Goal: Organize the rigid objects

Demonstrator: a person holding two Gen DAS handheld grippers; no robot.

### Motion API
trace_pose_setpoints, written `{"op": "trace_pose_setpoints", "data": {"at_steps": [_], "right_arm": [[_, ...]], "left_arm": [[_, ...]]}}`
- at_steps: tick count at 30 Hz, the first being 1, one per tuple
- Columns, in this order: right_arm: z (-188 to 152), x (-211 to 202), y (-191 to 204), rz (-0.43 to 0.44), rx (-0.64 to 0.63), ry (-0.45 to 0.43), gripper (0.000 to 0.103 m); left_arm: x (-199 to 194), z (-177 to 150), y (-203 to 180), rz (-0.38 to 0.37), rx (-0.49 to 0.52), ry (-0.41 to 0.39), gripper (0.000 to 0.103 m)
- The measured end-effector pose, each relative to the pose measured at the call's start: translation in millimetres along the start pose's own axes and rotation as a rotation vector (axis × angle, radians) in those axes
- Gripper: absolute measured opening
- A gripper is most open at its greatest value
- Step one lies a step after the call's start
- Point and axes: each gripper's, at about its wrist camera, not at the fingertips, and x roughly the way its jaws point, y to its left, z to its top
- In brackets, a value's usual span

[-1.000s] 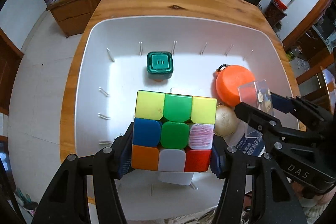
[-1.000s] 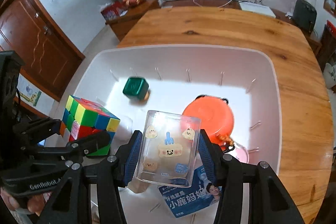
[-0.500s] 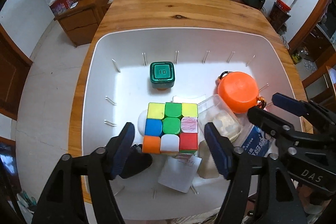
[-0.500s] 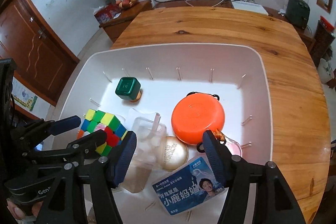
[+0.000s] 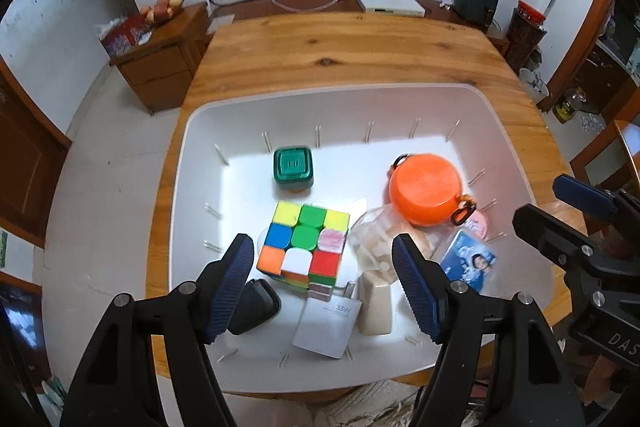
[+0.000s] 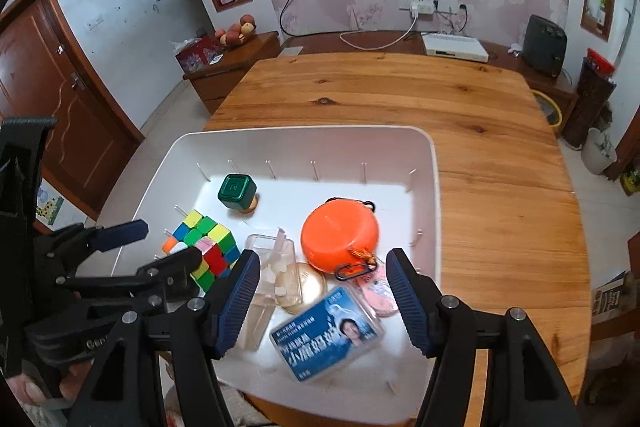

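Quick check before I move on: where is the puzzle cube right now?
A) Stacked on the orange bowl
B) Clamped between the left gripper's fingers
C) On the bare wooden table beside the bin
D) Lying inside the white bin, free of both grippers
D: the puzzle cube lies inside the white bin, and the left gripper has open fingers clear of it.

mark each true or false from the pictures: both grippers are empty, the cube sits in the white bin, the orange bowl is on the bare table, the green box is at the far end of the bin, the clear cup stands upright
1. Both grippers are empty. True: the left gripper and the right gripper have nothing between their pads.
2. The cube sits in the white bin. True.
3. The orange bowl is on the bare table. False: it lies upside down inside the bin.
4. The green box is at the far end of the bin. True.
5. The clear cup stands upright. False: it lies tipped over beside the cube.
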Motion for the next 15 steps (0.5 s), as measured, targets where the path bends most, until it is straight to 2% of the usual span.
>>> {"op": "trace_pose_setpoints", "data": {"at_steps": [6,10,15], "right_arm": [[2,-34,-8,-0.047,-0.011,-0.054,0.071],[1,-47,-14,-0.087,0.002,-0.066,0.071],[-2,-61,-29,-0.102,0.079,-0.084,0.071]], "left_arm": [[-25,4,-19,0.017,0.026,-0.074,0.075],[-31,5,-34,-0.020,0.046,-0.077,0.075],[-31,5,-52,-0.048,0.065,-0.053,0.075]]}}
